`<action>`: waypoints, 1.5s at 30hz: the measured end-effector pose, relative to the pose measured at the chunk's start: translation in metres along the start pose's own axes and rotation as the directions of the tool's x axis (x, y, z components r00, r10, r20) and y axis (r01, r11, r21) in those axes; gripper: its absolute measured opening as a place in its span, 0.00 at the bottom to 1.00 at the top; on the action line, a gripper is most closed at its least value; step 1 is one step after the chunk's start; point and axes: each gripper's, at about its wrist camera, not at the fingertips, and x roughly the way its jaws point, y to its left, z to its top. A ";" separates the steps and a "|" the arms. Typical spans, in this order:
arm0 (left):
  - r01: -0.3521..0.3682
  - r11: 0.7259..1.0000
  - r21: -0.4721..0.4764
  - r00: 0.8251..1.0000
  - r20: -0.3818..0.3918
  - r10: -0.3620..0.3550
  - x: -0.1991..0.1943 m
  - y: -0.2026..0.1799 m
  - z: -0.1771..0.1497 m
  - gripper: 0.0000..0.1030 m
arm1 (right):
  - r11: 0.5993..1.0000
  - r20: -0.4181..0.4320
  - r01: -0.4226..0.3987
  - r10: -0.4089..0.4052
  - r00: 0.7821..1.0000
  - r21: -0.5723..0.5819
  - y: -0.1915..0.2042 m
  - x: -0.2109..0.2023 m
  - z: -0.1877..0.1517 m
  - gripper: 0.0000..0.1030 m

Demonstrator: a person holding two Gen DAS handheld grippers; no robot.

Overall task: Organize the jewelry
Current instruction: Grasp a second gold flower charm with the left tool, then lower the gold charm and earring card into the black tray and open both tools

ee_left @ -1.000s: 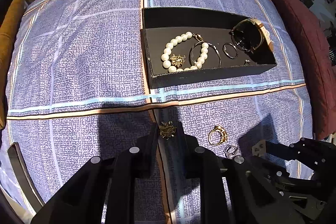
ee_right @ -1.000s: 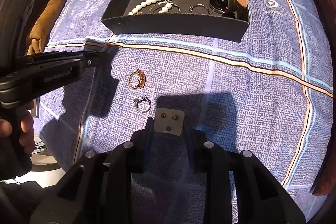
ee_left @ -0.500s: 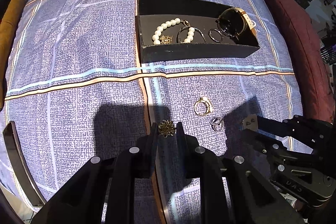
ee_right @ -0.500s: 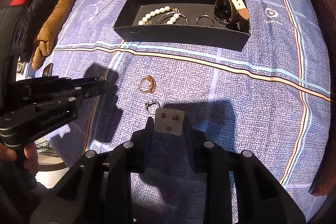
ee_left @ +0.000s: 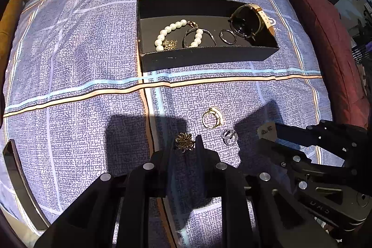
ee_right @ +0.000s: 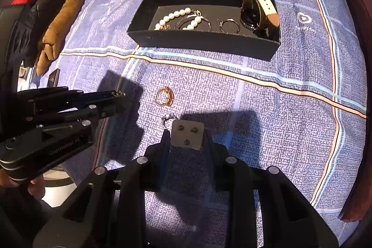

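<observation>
gold brooch pinched in the left claw [ee_left: 185, 143], earring card in the right claw [ee_right: 187, 135]; both bound for the black tray [ee_left: 209, 57]

the gold brooch [ee_left: 184, 142] sits nipped at the very fingertips, above the blue patterned cloth [ee_left: 81, 62]; the earring card [ee_right: 187, 134] is clamped by its edges, its face to the camera; the tray lies well ahead, already holding the pearl bracelet [ee_left: 176, 33], a bangle [ee_left: 197, 38], a thin ring [ee_left: 228, 36] and the watch [ee_left: 248, 20]; carry each piece level over the near wall before loosening, since such a slight hold could slip; aim for bare floor between the bracelet and the ring, not onto the pearls; the gold ring [ee_left: 212, 117] and silver ring [ee_left: 229, 137] are not yet gathered.
</observation>
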 end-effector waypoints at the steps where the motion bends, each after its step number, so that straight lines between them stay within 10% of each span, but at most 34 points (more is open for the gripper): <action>1: 0.002 1.000 0.001 1.000 -0.002 -0.002 0.001 -0.001 0.002 0.17 | 1.000 -0.001 0.000 0.000 1.000 -0.002 0.000 0.000 0.001 0.28; 30: -0.002 0.998 0.068 1.000 0.006 0.001 -0.009 -0.014 0.008 0.17 | 1.000 -0.010 0.027 -0.027 1.000 0.014 -0.006 -0.001 0.003 0.28; 45: -0.032 0.999 0.032 0.989 0.144 0.027 -0.030 -0.003 0.114 0.17 | 0.997 0.160 0.072 -0.073 0.984 0.008 -0.016 -0.036 0.121 0.28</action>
